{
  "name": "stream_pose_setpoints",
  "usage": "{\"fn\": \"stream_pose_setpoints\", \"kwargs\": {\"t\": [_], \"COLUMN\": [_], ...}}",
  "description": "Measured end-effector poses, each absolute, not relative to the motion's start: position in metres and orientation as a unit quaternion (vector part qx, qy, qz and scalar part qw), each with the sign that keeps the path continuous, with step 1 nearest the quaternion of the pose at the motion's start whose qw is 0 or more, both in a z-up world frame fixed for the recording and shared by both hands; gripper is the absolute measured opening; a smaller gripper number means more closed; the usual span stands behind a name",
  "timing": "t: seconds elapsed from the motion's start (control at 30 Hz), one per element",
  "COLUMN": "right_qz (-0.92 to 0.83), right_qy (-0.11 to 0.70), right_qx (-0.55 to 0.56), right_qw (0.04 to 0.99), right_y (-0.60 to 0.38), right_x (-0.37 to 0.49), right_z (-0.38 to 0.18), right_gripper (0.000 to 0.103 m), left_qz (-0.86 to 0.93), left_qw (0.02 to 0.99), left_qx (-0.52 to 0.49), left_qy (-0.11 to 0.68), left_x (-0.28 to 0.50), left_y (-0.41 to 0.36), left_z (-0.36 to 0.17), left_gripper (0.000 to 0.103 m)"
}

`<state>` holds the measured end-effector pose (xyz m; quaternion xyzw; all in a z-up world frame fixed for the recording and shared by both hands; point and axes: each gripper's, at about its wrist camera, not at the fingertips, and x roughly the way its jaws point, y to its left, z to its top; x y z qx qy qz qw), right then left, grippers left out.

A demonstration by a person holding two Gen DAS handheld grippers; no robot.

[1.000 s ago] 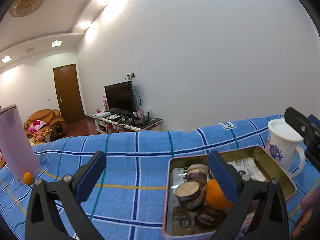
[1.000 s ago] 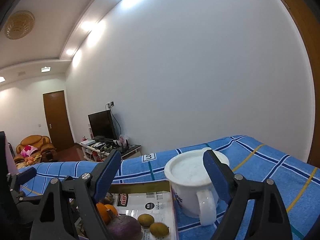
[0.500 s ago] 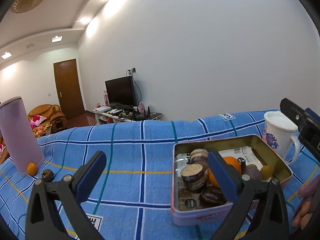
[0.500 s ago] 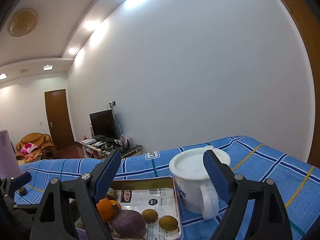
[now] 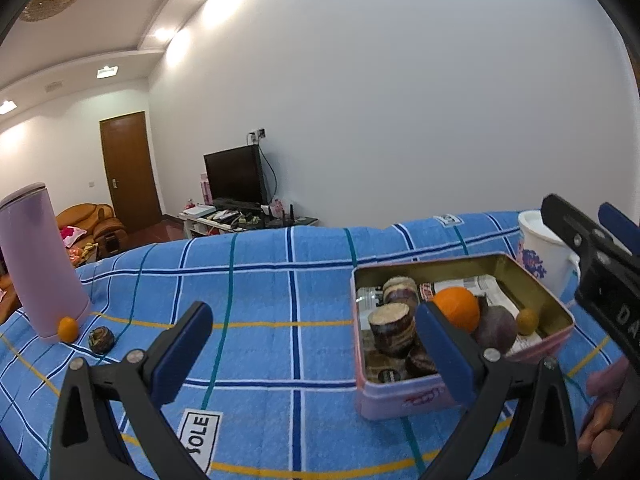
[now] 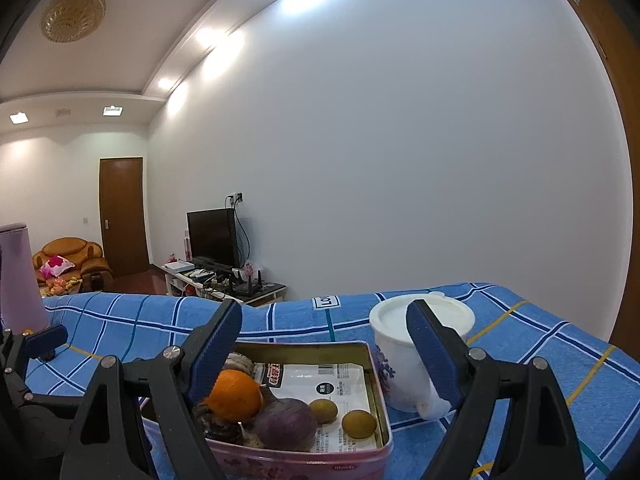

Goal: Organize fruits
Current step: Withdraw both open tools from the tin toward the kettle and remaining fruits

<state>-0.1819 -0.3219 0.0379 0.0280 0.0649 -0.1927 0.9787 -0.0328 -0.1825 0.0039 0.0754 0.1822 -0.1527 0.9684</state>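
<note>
Surface: table [image 5: 280, 300] covered with a blue plaid cloth [image 5: 256, 352] bearing a white "SOLE" label at the near edge. Room beyond: white wall, television [image 5: 236, 178] on a low stand, brown door [image 5: 130, 172], orange armchair [image 5: 94, 226].

Containers: pink rectangular tin [image 5: 460, 390], open, on the right part of the cloth. Inside: one orange [image 5: 458, 308], a purple round fruit [image 5: 496, 326], cut dark-skinned stalk pieces [image 5: 390, 330], two small yellow-green fruits [image 6: 358, 424] on printed paper lining. White lidded mug [image 6: 404, 354] just beside the tin's far right corner. Tall lilac flask [image 5: 38, 260] upright at far left, well apart from the tin; a small orange fruit [image 5: 67, 328] touching its base and a dark round fruit [image 5: 101, 339] just beside that, both loose on the cloth.

Left hand-held gripper [image 5: 316, 354]: jaws wide apart, nothing between the pads, above the cloth left of the tin.

Right hand-held gripper [image 6: 324, 354]: jaws wide apart, empty, over the tin's near end.
</note>
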Motion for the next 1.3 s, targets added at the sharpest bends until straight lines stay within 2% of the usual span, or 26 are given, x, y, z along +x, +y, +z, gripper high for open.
{"fn": "stream_pose_setpoints", "kwargs": {"t": [0.27,0.43,1.3], "right_qz": [-0.199,-0.200,-0.085], "right_qy": [0.106,0.127,0.169], "right_qx": [0.089,0.090,0.085], "right_qw": [0.970,0.967,0.978], "right_y": [-0.332,-0.325,-0.180], "right_x": [-0.176,-0.168,-0.100], "right_z": [0.031,0.026,0.009], "right_gripper": [0.085,0.085,0.085], "left_qz": [-0.154,-0.147,-0.051], "left_qw": [0.963,0.964,0.975], "left_qx": [0.089,0.108,0.069], "left_qy": [0.201,0.195,0.207], "left_x": [-0.028,-0.026,0.031], "left_y": [-0.160,-0.144,0.002], "left_z": [0.001,0.001,-0.002], "left_gripper": [0.103,0.103,0.103]}}
